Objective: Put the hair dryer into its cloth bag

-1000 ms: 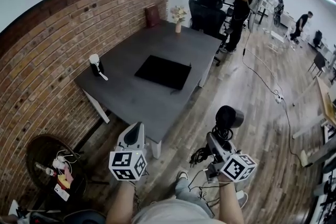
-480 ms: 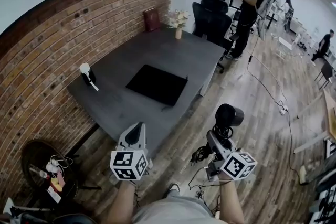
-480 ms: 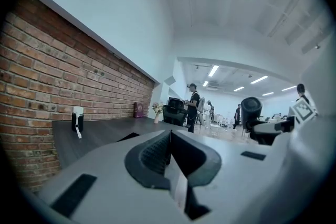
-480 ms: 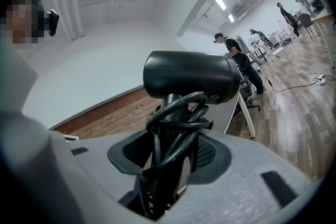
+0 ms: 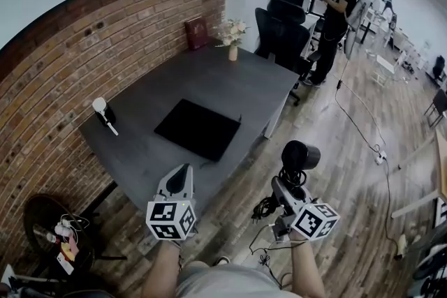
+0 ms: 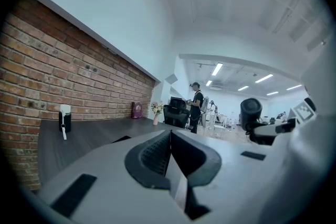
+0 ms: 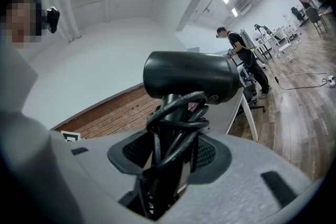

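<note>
A black hair dryer (image 5: 300, 155) stands upright in my right gripper (image 5: 285, 186), which is shut on its handle; the cord is wound round the handle and hangs in loops (image 5: 267, 206). In the right gripper view the dryer's barrel (image 7: 191, 77) fills the space above the right gripper (image 7: 170, 152). The black cloth bag (image 5: 198, 129) lies flat on the dark grey table (image 5: 154, 91), ahead of both grippers. My left gripper (image 5: 180, 178) is shut and holds nothing, just short of the table's near edge. The left gripper view shows the left gripper (image 6: 169, 152) with its jaws pressed together.
On the table stand a small white and black device (image 5: 103, 112) at the left, a vase of flowers (image 5: 232, 38) and a maroon box (image 5: 195, 33) at the far end. Behind are a black office chair (image 5: 283, 35) and a standing person (image 5: 339, 0). A brick wall runs along the left; a round stool (image 5: 52, 234) holds cables.
The table and bag have slid down and left in the head view, nearer to me. Both grippers have moved forward with me; their grips are unchanged.
</note>
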`<state>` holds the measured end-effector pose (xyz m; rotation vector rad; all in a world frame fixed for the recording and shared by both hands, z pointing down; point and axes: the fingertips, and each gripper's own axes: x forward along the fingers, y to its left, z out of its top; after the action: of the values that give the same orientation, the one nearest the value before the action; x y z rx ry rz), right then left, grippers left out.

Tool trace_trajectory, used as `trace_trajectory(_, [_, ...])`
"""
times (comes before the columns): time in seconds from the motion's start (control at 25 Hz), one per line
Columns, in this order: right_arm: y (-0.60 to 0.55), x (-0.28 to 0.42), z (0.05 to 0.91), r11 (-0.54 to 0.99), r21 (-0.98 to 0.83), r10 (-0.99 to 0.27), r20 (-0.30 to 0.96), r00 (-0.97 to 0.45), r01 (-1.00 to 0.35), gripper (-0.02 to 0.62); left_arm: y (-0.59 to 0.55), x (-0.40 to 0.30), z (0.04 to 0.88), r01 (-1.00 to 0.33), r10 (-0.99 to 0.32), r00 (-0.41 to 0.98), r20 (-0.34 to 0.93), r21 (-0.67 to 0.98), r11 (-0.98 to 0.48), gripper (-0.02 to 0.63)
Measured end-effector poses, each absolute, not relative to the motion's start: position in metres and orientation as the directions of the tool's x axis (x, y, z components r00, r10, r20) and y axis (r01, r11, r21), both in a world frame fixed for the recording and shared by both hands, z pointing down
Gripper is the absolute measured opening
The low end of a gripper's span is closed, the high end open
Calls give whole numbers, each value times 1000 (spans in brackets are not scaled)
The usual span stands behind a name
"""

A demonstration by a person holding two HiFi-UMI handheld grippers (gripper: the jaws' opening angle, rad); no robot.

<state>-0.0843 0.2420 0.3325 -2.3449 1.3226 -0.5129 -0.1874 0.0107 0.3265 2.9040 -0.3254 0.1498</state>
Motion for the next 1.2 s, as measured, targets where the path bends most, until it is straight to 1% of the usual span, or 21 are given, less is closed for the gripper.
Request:
trace_trajectory(0.48, [244, -27, 350, -482, -522, -862, 140, 487, -703, 187, 6, -126, 348, -228, -194, 965, 175, 202, -952, 6])
trace_trajectory(0.68, [233, 15, 365, -472, -524, -869, 141, 474, -709, 187, -5, -84, 362, -238, -204, 963, 177, 203, -950, 6])
trace_trajectory(0.96, [189, 96, 367, -421, -512, -905, 177, 387, -749, 187, -41, -15, 376, -317, -272, 941, 202, 239, -918, 6])
trace_trajectory(1.2, [144, 167, 362, -360, -505, -933, 181, 312, -784, 187, -78, 36, 379, -396, -351, 913, 208, 251, -883, 6])
